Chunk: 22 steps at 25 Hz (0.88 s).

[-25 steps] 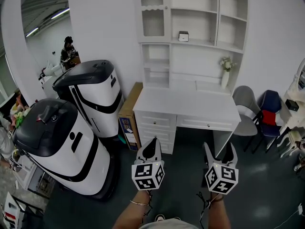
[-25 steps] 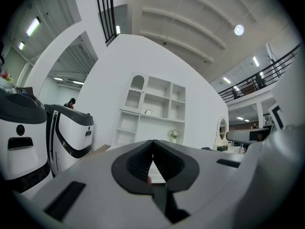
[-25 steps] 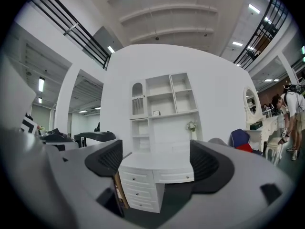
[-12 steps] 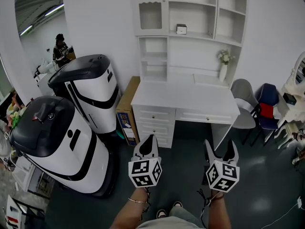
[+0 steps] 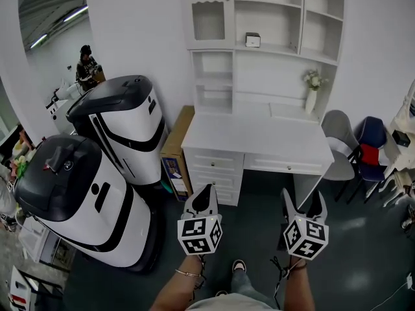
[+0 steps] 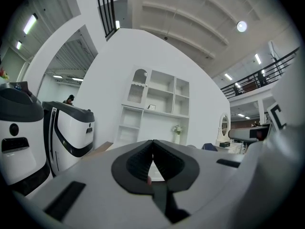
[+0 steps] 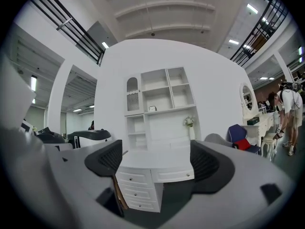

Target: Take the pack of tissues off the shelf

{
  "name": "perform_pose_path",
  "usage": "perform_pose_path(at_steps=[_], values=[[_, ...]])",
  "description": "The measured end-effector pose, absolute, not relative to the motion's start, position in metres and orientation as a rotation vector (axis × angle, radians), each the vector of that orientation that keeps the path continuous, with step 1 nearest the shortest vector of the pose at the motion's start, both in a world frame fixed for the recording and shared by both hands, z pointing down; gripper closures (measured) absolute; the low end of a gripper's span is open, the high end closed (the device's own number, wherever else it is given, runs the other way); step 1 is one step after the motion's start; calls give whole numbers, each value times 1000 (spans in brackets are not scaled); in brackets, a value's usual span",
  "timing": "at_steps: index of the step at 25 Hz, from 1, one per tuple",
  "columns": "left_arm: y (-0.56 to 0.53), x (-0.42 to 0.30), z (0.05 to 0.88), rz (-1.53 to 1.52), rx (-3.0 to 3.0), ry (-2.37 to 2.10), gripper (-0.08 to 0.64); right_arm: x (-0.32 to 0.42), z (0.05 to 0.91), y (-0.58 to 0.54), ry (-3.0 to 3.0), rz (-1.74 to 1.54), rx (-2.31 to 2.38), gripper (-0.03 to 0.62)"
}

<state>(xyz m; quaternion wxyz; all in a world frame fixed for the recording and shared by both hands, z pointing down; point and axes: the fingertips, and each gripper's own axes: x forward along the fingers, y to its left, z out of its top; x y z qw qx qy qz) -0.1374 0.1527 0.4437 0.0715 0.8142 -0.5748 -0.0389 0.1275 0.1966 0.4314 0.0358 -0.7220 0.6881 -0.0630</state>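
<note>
The pack of tissues [image 5: 253,40] is a small white box with a dark top. It stands on a middle board of the white shelf unit [image 5: 272,76] above the desk [image 5: 259,138]. It also shows far off in both gripper views, tissues [image 6: 151,107] and tissues [image 7: 152,108]. Both grippers hang over the dark floor, well short of the desk. My left gripper [image 5: 207,189] has its jaws shut with nothing in them, left gripper [image 6: 152,142]. My right gripper [image 5: 301,198] stands open and empty, right gripper [image 7: 155,159].
Two big white-and-black machines [image 5: 123,125] [image 5: 71,186] stand at the left. A cardboard box [image 5: 176,144] leans beside the desk. A vase of flowers [image 5: 312,91] is on the desk's right. Chairs [image 5: 337,148] [image 5: 371,141] stand at the right. A person [image 5: 86,63] stands far back left.
The head view has shifted slightly, and a foot now shows at the bottom. Both grippers keep the same pose, the left shut and the right open.
</note>
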Motion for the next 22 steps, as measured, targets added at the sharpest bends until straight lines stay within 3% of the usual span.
perform_pose_path(at_steps=[22], values=[[-58, -84, 421, -130, 2418, -1827, 543, 200, 407, -13, 2146, -84, -2214, 155]])
